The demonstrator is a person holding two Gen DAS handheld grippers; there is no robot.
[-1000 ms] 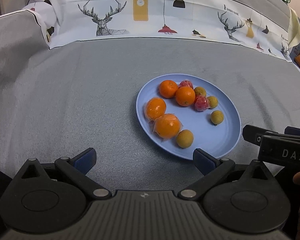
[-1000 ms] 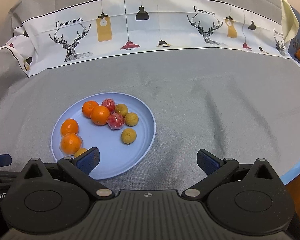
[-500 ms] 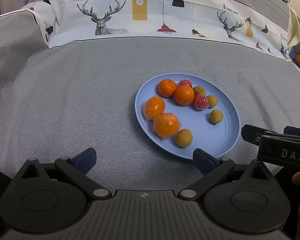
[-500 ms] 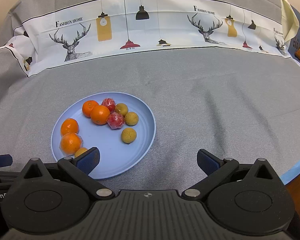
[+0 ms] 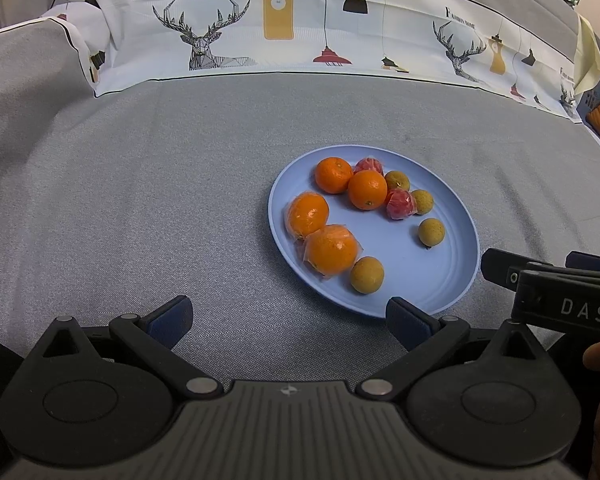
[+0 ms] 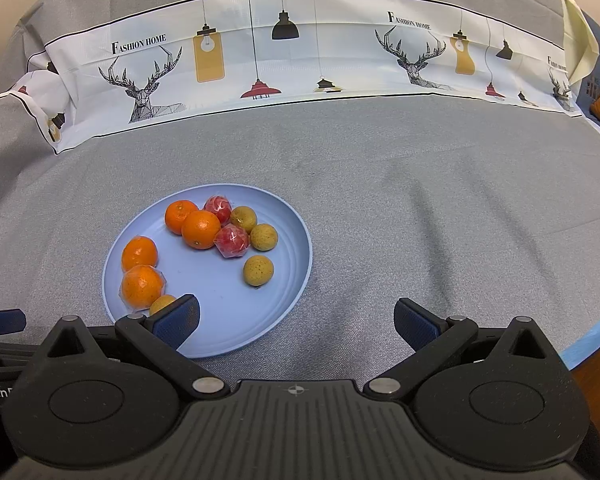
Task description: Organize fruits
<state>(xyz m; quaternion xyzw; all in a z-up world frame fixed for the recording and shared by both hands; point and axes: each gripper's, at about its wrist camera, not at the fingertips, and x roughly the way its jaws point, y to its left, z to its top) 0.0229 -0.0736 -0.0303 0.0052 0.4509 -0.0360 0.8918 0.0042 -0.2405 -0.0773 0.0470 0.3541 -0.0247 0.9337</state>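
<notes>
Fruits all on blue plate [image 5: 452, 284], plate on grey cloth [image 5: 140, 200] over tabletop. Four oranges: two bare at far side [image 5: 333, 175] [image 5: 367, 189], touching; two in clear wrap at near left [image 5: 307, 214] [image 5: 332, 249], touching. Two red fruits in wrap [image 5: 401, 204] [image 5: 369, 165] beside the bare oranges. Four small yellow-brown fruits: two by the red ones [image 5: 397, 180] [image 5: 421, 201], one alone toward right [image 5: 431, 232], one near front rim [image 5: 366, 275] touching the wrapped orange. Left claw [image 5: 288, 318] low over cloth just before plate's near rim, fingers wide apart, holding nothing. Right claw [image 6: 296, 320] likewise spread wide, empty; left finger [image 6: 178, 320] overlapping plate's near edge in right wrist view, partly hiding front yellow-brown fruit [image 6: 162, 304]; right finger over bare cloth. White printed band with deer and lamps [image 6: 260, 52] across far cloth. Fingertip of a hand [image 5: 598, 356] at right edge of left view.
</notes>
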